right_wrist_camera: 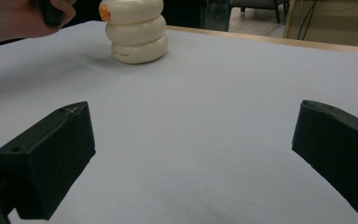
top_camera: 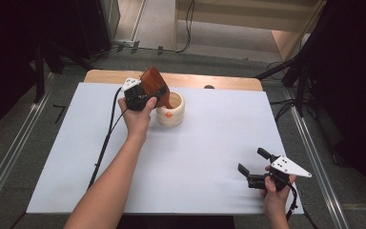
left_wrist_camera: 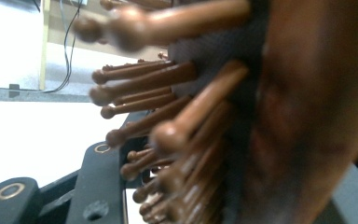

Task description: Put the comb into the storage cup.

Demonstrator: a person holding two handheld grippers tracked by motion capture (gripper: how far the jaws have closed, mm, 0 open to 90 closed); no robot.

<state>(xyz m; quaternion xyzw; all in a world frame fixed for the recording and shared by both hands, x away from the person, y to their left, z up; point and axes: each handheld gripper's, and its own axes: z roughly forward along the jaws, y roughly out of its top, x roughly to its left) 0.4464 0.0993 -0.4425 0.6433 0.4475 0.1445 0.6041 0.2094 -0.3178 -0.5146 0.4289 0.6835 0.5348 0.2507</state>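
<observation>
Hairbrush (top_camera: 153, 82): brown wood, rounded-tip wooden bristles on a dark pad; tilted, handle end dipping into the cup's mouth. Cup (top_camera: 170, 112): cream, ribbed in stacked rings, orange mark on its side; upright, directly beneath the hairbrush.

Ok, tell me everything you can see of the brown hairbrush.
The brown hairbrush looks wooden, with a glossy oval head. The left gripper view shows rows of brown pins with rounded tips set in a dark pad. It is tilted, head up and away, handle end angled down into the cream ribbed cup. The left tongs are shut on it, above the white table cover.
</observation>
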